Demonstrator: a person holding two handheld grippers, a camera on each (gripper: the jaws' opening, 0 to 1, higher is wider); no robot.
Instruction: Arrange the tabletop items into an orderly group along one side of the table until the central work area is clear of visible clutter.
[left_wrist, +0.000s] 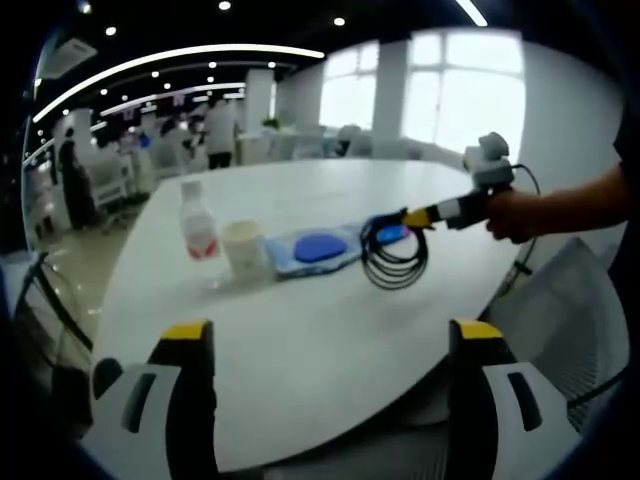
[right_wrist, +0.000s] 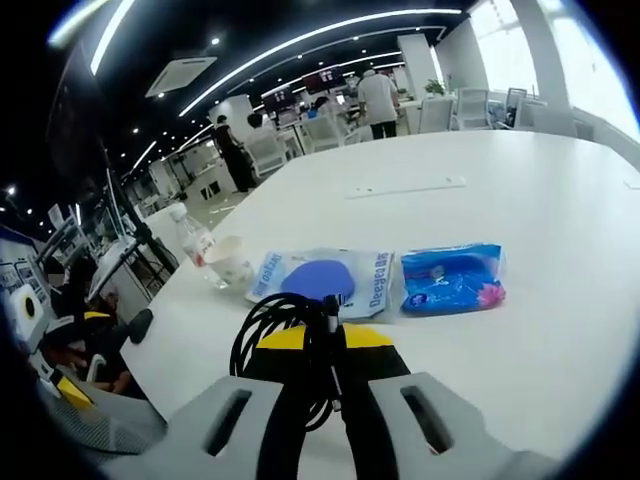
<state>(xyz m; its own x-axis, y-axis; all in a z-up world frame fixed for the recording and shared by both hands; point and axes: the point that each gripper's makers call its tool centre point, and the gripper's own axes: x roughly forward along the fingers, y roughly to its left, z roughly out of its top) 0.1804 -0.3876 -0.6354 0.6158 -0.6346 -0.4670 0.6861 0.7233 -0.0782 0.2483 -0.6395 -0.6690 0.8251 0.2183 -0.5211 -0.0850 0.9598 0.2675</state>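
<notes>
Right gripper (right_wrist: 330, 335) is clamped on a coiled black cable (right_wrist: 275, 335); left gripper (left_wrist: 330, 350) gapes empty. The clear pouch (right_wrist: 360, 280) reads "Deeyeo".

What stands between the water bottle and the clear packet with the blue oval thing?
A white paper cup stands between the water bottle and the clear packet, in the left gripper view; the right gripper view agrees.

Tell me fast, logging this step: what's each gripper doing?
Left gripper: open, holding nothing.
Right gripper: shut on the black cable coil.
</notes>
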